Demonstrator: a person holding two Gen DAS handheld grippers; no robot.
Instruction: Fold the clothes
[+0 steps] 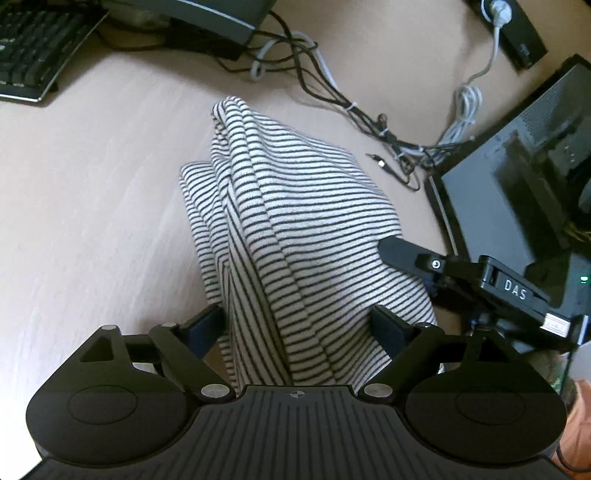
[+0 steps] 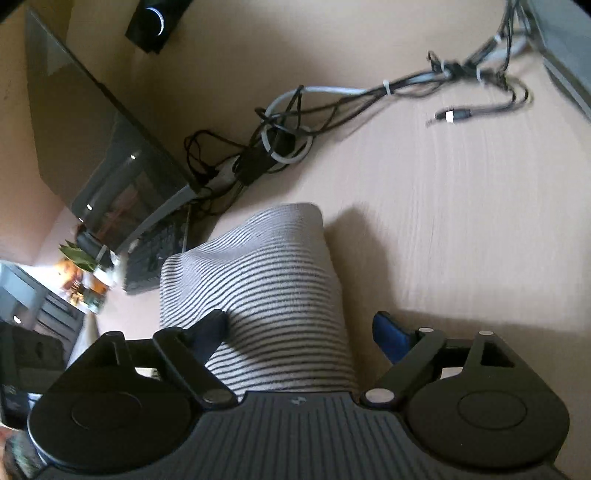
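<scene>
A white garment with thin black stripes (image 1: 295,206) lies bunched in long folds on the pale wooden table (image 1: 92,184). My left gripper (image 1: 297,325) stands open at its near end, one finger on each side of the cloth, the pads not pressing. From the right, a finger of my right gripper (image 1: 393,251) reaches the garment's edge. In the right wrist view the garment (image 2: 258,273) humps up between the fingers of my right gripper (image 2: 299,328), which is open. Its left finger lies against the cloth and its blue-padded right finger (image 2: 388,332) stands apart from it.
A black keyboard (image 1: 33,48) sits at the far left. Tangled black and white cables (image 1: 332,85) run behind the garment. A dark glass-sided case (image 1: 517,177) stands close on the right. The cable bundle (image 2: 280,140) and a small black device with a lit ring (image 2: 155,18) lie beyond.
</scene>
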